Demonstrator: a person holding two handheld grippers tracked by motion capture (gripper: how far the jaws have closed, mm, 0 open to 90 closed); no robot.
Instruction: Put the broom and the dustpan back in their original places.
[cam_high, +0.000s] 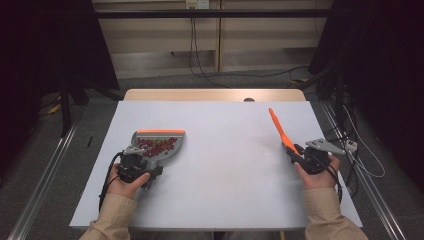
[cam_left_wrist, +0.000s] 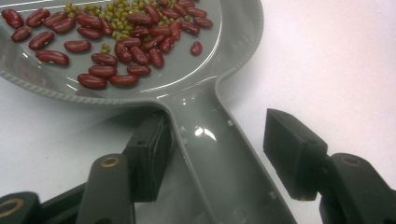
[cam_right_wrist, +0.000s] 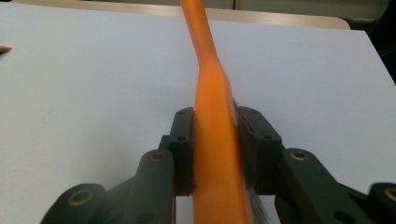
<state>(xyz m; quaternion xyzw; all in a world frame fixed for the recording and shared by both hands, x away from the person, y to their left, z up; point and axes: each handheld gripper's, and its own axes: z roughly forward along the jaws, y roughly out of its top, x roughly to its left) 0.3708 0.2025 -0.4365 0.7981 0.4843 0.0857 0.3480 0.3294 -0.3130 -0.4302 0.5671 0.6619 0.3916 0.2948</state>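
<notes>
Dustpan (cam_left_wrist: 187, 79) handle between spread left gripper (cam_left_wrist: 217, 154) jaws | right gripper (cam_right_wrist: 215, 149) pinching orange brush (cam_right_wrist: 217, 154)

white table top (cam_high: 225, 165) w/ a wooden edge strip (cam_high: 215, 94) at its far side. beyond that, black cables (cam_high: 200, 65) hang down a pale wall panel. metal rails (cam_high: 40, 175) on floor either side of table.

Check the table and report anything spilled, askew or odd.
Nothing stands out. The red and green beans all lie inside the grey dustpan; none show on the white table. The left gripper straddles the dustpan's handle with jaws open, and the right gripper clamps the orange brush.
</notes>
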